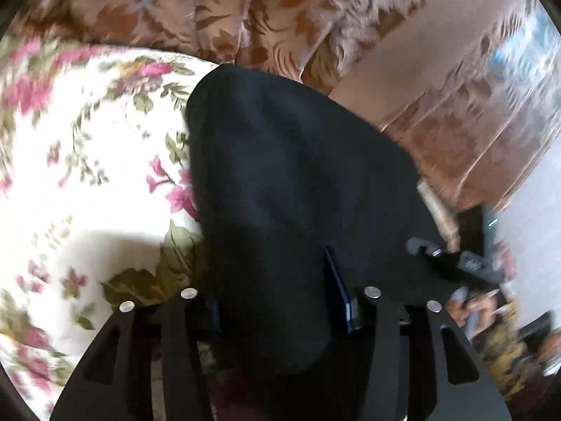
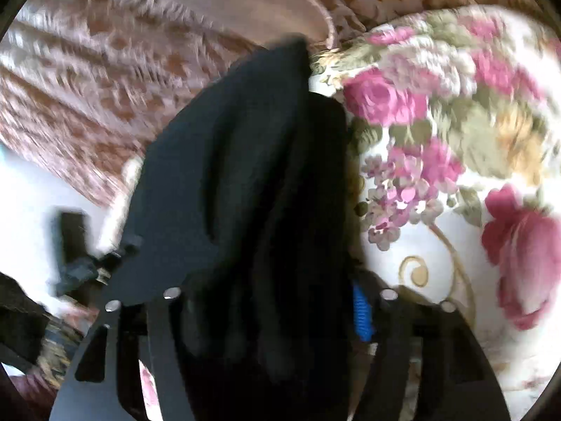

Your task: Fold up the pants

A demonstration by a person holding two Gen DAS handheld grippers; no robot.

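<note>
1. Floral bedding, a white cloth printed with pink roses and green leaves (image 1: 91, 161), lies under my tools, with a brown leaf-patterned drape or upholstery (image 1: 245, 7) behind it.
2. Nearest me, my left gripper (image 1: 280, 301) has the black soft fabric pants (image 1: 298, 175) bunched between its fingers; I judge it is grasping them, though the dark cloth hides the pads.
3. My right gripper (image 2: 270, 301) likewise has a thick fold of the same cloth filling its jaws beside the blue ribbed pad (image 2: 361, 315).
4. From both tools the pants run straight ahead, long axis pointing away toward the drape, so neither hand is nearer.
5. No containers show.
</note>
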